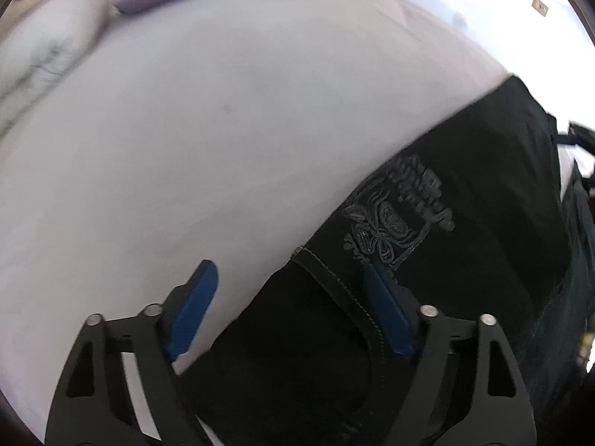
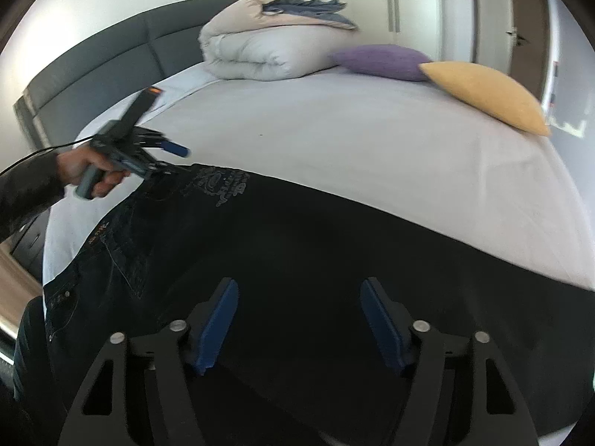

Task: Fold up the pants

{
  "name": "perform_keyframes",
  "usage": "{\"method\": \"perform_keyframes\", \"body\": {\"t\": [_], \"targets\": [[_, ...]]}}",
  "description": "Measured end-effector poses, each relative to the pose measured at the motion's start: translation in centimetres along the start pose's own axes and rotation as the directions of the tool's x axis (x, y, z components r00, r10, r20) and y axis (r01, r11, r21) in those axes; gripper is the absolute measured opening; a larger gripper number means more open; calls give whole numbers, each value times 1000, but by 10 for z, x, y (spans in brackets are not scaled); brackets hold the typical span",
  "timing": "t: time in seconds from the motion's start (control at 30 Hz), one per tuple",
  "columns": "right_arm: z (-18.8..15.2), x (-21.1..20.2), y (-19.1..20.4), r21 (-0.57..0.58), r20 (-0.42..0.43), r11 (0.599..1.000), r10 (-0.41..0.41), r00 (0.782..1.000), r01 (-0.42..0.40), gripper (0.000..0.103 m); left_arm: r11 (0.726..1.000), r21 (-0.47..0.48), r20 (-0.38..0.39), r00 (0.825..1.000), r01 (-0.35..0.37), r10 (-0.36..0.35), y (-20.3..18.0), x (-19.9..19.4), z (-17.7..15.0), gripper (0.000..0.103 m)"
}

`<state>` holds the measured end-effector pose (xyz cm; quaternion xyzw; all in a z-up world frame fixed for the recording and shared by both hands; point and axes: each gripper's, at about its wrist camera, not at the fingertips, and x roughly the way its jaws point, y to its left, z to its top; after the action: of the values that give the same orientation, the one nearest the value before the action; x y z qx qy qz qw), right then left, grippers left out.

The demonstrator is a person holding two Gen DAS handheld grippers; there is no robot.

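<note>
Both grippers reach down over dark pants spread on the bed, ready to take hold for a fold.

From the left wrist view, the left gripper [image 1: 288, 297] hangs over the waist end of the pants [image 1: 465, 193], its jaws apart and pressing on nothing: one blue pad sits over the bare bed sheet [image 1: 204, 130], the other over the cloth by a stitched seam, so the pants' edge runs between them, which looks like a setup for pinching that edge. A stitched emblem [image 1: 398, 215] shows on the cloth; its lettering is too blurred to read. From the right wrist view, the right gripper [image 2: 299, 319] hovers above the pants' leg, jaws parted and empty. The person's hand [image 2: 89, 174] holds the other gripper at the far edge. A duvet [image 2: 260, 44], purple cushion [image 2: 379, 61] and yellow cushion [image 2: 487, 93] lie well apart, leaving room to fold.
</note>
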<state>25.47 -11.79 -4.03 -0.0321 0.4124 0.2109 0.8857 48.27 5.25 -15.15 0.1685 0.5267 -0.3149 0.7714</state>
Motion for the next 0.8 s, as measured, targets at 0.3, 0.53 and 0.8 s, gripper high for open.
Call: {"method": "perform_keyframes", "body": {"t": [0.3, 0.53, 0.8], "targets": [[38, 49, -1, -140, -71, 984, 103, 992, -112, 58, 997, 24, -9, 997, 74, -74, 8, 14, 10, 36], [73, 89, 9, -235, -131, 966, 81, 988, -110, 57, 980, 146, 130, 985, -135, 116, -48, -12, -8, 7], [100, 121, 23, -349, -176, 931, 44, 984, -104, 54, 935, 199, 330, 919, -293, 218, -106, -47, -46, 7]]}}
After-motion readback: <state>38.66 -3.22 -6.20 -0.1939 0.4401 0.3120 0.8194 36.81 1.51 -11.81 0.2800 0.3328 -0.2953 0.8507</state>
